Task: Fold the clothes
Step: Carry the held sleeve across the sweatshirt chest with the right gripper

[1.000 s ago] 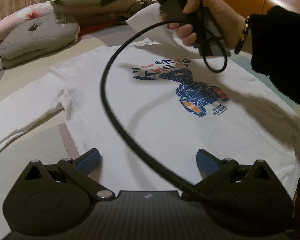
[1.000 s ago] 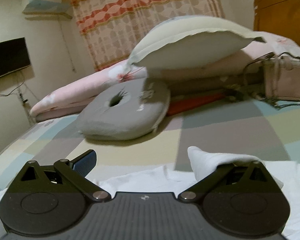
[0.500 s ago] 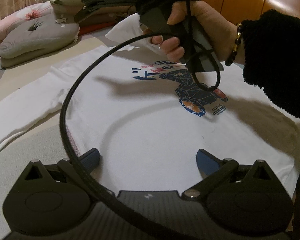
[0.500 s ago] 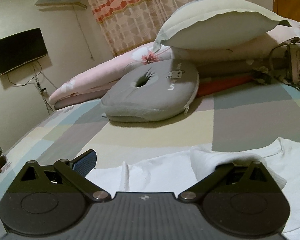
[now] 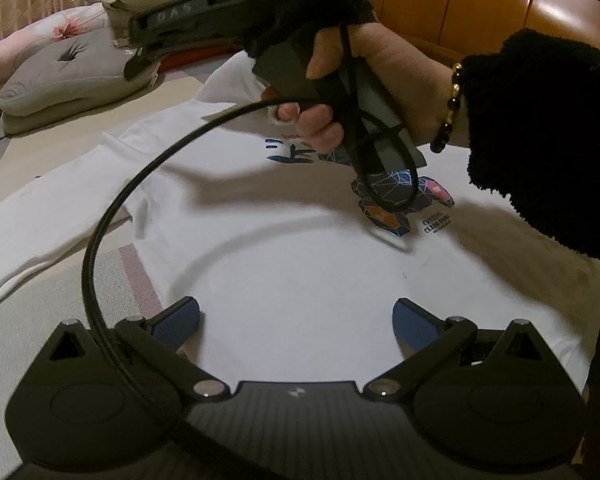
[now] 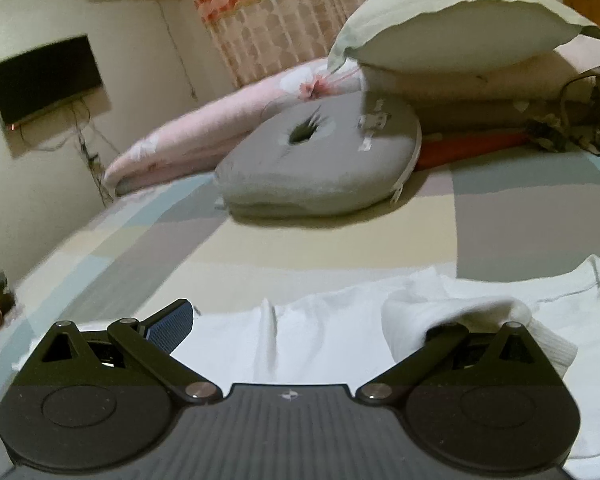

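A white long-sleeved shirt (image 5: 292, 264) with a blue bear print lies face up on the bed. My left gripper (image 5: 296, 316) is open, its blue pads over the shirt's lower body. The right gripper's body (image 5: 228, 20) is in a hand with a black sleeve above the shirt's collar. In the right wrist view my right gripper (image 6: 296, 320) stands open; the shirt's sleeve cuff (image 6: 460, 320) is draped over its right finger and hides the pad. The shirt (image 6: 340, 340) lies spread below it. The left pad (image 6: 172, 324) is bare.
A grey ring cushion (image 6: 320, 160), a pink quilt (image 6: 204, 132) and a pale pillow (image 6: 460, 24) are piled at the head of the bed. A bag (image 6: 596, 116) lies at the right. A black cable (image 5: 112, 216) loops over the shirt. A wooden wardrobe (image 5: 500, 12) stands behind.
The right gripper has swung left across the shirt, carrying the sleeve cuff on its right finger. The cable loop has swept left. My left gripper has stayed in place.
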`<action>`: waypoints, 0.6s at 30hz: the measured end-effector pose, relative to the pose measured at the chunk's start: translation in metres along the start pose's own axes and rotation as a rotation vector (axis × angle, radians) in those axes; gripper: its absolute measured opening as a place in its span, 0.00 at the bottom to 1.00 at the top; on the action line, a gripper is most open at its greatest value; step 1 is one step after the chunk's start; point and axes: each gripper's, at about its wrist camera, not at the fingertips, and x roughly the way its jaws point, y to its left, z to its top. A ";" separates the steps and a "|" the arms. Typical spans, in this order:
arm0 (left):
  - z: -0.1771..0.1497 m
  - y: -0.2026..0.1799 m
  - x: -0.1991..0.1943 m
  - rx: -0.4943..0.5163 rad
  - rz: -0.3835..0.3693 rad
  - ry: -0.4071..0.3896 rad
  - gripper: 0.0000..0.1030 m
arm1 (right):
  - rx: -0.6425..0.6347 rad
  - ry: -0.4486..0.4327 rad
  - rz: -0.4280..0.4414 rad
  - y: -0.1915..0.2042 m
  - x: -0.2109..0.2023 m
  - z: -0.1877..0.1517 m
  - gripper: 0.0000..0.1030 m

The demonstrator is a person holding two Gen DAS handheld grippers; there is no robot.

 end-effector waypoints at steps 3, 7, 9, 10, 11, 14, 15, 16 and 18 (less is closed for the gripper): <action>0.000 -0.001 0.000 0.003 0.003 0.001 0.99 | -0.018 0.070 0.003 -0.001 0.007 -0.005 1.00; 0.000 -0.003 0.000 0.007 0.006 -0.001 0.99 | 0.025 0.125 0.017 -0.018 -0.003 -0.007 1.00; 0.000 -0.003 -0.001 0.009 0.006 -0.003 0.99 | 0.061 0.146 0.026 -0.029 -0.011 -0.007 1.00; 0.000 -0.004 -0.001 0.011 0.005 -0.004 0.99 | 0.083 0.152 0.031 -0.035 -0.015 -0.006 1.00; 0.000 -0.005 -0.002 0.012 0.002 -0.006 0.99 | 0.104 0.156 0.034 -0.041 -0.020 -0.005 1.00; 0.001 -0.007 -0.003 0.015 -0.006 -0.013 0.99 | 0.168 0.144 0.042 -0.055 -0.034 -0.002 1.00; 0.001 -0.007 -0.003 0.017 -0.008 -0.014 0.99 | 0.192 0.140 0.046 -0.059 -0.036 -0.002 1.00; 0.002 -0.008 -0.003 0.019 -0.010 -0.015 0.99 | 0.216 0.137 0.042 -0.062 -0.037 -0.002 1.00; 0.002 -0.008 -0.003 0.023 -0.013 -0.015 0.99 | 0.270 0.138 0.019 -0.067 -0.035 -0.003 1.00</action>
